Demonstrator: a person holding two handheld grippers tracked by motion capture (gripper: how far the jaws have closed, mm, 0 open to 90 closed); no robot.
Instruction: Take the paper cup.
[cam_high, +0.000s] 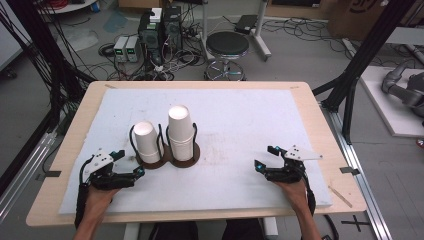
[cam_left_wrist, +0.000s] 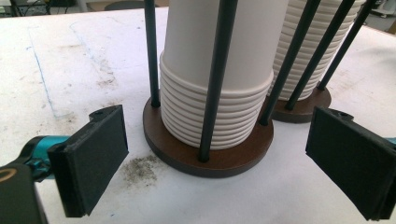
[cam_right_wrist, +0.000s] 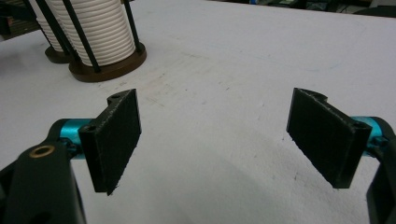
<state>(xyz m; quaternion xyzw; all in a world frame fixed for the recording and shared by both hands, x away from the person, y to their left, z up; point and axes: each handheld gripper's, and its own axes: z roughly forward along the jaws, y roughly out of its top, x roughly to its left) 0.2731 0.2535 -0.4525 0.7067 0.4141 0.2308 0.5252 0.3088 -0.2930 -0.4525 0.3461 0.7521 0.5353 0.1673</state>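
Observation:
Two stacks of white paper cups stand upside down in black-rod holders on round brown bases, left of the mat's middle. The left stack (cam_high: 147, 142) is shorter than the right stack (cam_high: 180, 132). My left gripper (cam_high: 131, 163) lies just left of the left holder, open. In the left gripper view, that stack (cam_left_wrist: 215, 60) and its brown base (cam_left_wrist: 168, 150) sit straight ahead of my left gripper (cam_left_wrist: 219, 158), untouched. My right gripper (cam_high: 264, 157) rests open over bare mat at the right. In the right gripper view, my right gripper (cam_right_wrist: 219, 135) holds nothing, and the holders (cam_right_wrist: 100, 28) stand far off.
The white mat (cam_high: 240, 125) covers a wooden table (cam_high: 325, 150). A dark smudge (cam_left_wrist: 140, 170) marks the mat beside the near base. Beyond the table, on the floor, are a black stool (cam_high: 227, 45), computer boxes (cam_high: 160, 30) and cables. Black frame posts (cam_high: 370, 50) flank the table.

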